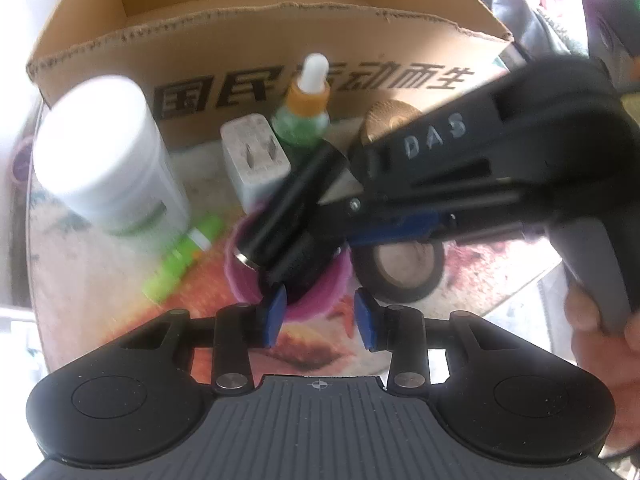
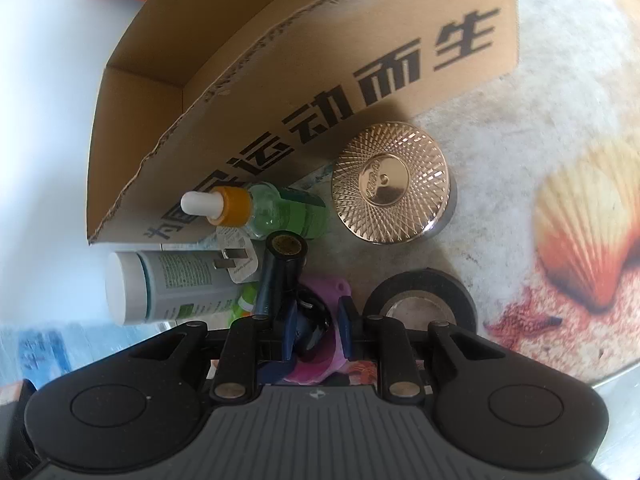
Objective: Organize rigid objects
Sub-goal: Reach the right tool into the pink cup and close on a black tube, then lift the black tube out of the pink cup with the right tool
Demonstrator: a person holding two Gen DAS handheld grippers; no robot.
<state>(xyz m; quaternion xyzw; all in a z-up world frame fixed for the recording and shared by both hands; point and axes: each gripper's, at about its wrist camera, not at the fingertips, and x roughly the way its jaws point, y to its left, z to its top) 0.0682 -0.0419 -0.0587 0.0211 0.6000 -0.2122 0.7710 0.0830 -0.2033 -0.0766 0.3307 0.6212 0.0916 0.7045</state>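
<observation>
The left gripper (image 1: 320,316) has its blue rubber pads set narrowly apart with nothing between them, just before a pink cup (image 1: 320,300) with a round rim. The right gripper (image 1: 332,216) reaches in from the right side and its black plastic body hides much of the cup. In the right wrist view its pads stand close on both sides of a glossy black object in the cup mouth, but I cannot tell if they grip it.

A black cylinder (image 1: 292,196) with a metal end leans tilted over the cup. Beside the cup on the right lies a matte black tape roll (image 2: 420,300), flat on the table (image 2: 560,100). On the left lies a light green tube (image 1: 184,256), and near it stands a white plastic bottle (image 1: 108,152) with a smooth round cap.

The table carries a printed cover with seashells and a starfish.

Further stand a white plug adapter (image 1: 254,160) with two metal prongs, a clear green dropper bottle (image 1: 306,112) with an orange collar, and a round gold lid (image 2: 390,188) with fine diamond pattern. Behind them stands an open cardboard box (image 1: 240,48) with torn edge and black Chinese letters.
</observation>
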